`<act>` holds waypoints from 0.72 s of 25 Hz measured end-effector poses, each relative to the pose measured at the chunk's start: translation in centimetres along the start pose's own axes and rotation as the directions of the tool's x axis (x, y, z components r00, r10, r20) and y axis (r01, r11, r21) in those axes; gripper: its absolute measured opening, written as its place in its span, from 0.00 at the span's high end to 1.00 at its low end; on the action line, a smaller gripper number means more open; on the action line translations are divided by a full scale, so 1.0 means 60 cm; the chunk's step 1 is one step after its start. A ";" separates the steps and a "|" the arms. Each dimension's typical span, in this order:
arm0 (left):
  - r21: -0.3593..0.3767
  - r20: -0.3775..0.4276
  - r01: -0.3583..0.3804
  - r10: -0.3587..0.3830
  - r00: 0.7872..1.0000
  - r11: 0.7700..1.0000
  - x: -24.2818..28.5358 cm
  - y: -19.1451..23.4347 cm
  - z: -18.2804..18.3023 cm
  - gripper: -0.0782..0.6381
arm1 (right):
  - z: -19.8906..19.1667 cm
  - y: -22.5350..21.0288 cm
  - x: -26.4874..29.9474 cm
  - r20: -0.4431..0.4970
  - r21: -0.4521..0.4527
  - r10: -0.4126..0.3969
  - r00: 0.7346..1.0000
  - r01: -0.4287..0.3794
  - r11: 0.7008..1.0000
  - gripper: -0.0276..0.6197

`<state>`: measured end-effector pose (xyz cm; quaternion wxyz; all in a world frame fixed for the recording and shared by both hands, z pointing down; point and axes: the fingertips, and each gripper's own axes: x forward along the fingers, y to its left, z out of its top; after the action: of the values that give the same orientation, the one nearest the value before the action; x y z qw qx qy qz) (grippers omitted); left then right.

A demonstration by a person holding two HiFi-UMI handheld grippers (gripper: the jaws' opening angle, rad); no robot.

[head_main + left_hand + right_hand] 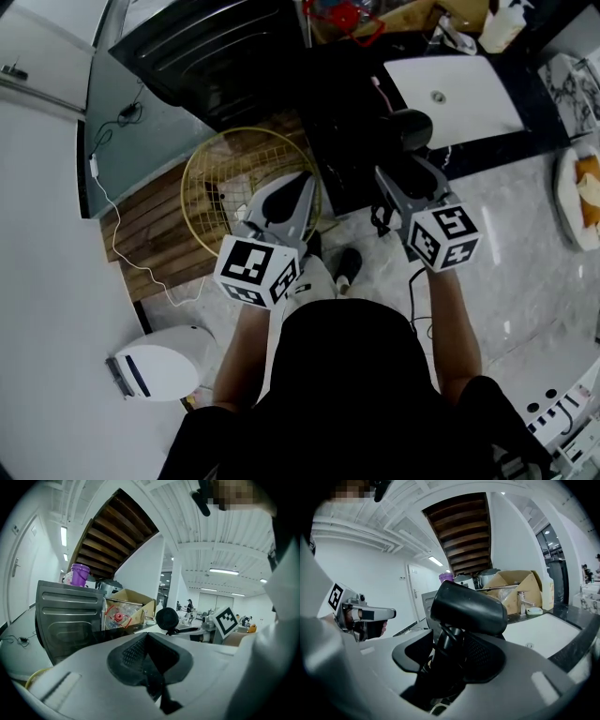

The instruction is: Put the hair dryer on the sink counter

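My right gripper [405,161] is shut on the handle of a black hair dryer [410,128], which it holds upright near the front of the dark sink counter [487,150]. In the right gripper view the hair dryer [468,607] fills the middle, its handle clamped between the jaws of the right gripper [447,651]. The white sink basin [459,94] lies just beyond it. My left gripper [302,187] is shut with nothing in it, held above a gold wire basket [239,178]. From the left gripper view the hair dryer [167,619] shows to the right of centre, beyond the left gripper [149,657].
A cardboard box [125,611] with red items and a tap [521,601] stand at the back of the counter. A dark metal appliance [70,616] sits left of it. A white bin [159,361] and a white cable [117,225] lie on the floor by wooden slats.
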<state>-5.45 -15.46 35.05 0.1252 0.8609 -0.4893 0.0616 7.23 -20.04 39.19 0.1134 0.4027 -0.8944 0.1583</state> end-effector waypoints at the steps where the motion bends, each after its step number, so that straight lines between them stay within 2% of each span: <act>1: -0.001 -0.002 -0.003 0.003 1.000 1.000 0.002 0.005 -0.001 0.89 | -0.003 -0.003 0.006 -0.008 -0.002 -0.002 1.000 0.002 1.000 0.62; 7: -0.015 -0.016 0.011 -0.012 1.000 1.000 0.021 0.030 0.002 0.89 | -0.013 -0.013 0.036 -0.051 -0.012 -0.029 0.998 0.029 1.000 0.62; 18: -0.045 -0.058 0.113 -0.116 0.992 0.993 0.077 0.068 -0.008 0.89 | -0.045 -0.025 0.096 -0.174 -0.032 -0.097 0.980 0.093 0.995 0.62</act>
<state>-6.57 -21.13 37.21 0.1611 0.8825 -0.4363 0.0701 4.85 -23.93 43.85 0.2038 0.4281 -0.8625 0.1766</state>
